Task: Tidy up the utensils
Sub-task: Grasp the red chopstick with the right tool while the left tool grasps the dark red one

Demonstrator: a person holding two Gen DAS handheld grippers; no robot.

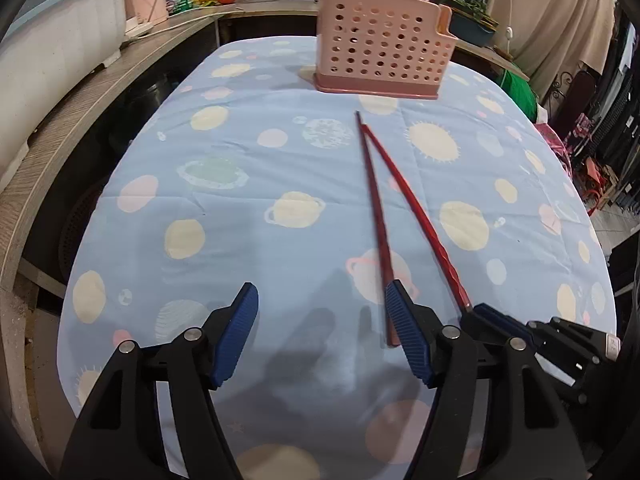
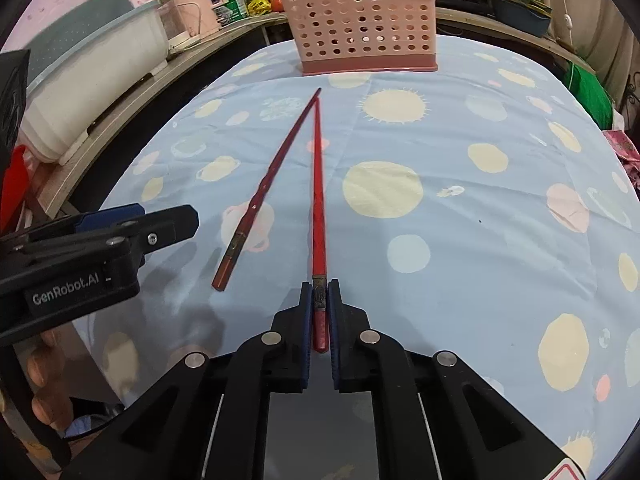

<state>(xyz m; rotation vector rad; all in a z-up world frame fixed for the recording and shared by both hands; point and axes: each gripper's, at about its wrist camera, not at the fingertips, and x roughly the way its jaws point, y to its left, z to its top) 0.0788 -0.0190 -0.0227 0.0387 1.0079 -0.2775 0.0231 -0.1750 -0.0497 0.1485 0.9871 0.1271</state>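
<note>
The right gripper (image 2: 320,300) is clamping the near end of one red chopstick (image 2: 319,200). The left gripper (image 1: 320,320) is standing apart, holding nothing; the other chopstick (image 1: 374,216) is lying on the tablecloth (image 1: 240,200) beside its right finger. The pink holder (image 2: 360,20) is standing at the far end.

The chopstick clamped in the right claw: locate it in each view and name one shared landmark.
Left wrist view: the clamped chopstick is the right-hand one, running to the lower right edge.
Right wrist view: clamped chopstick runs up the centre from the shut right claw.
Shared landmark: pink perforated utensil basket at the table's far end.
</note>
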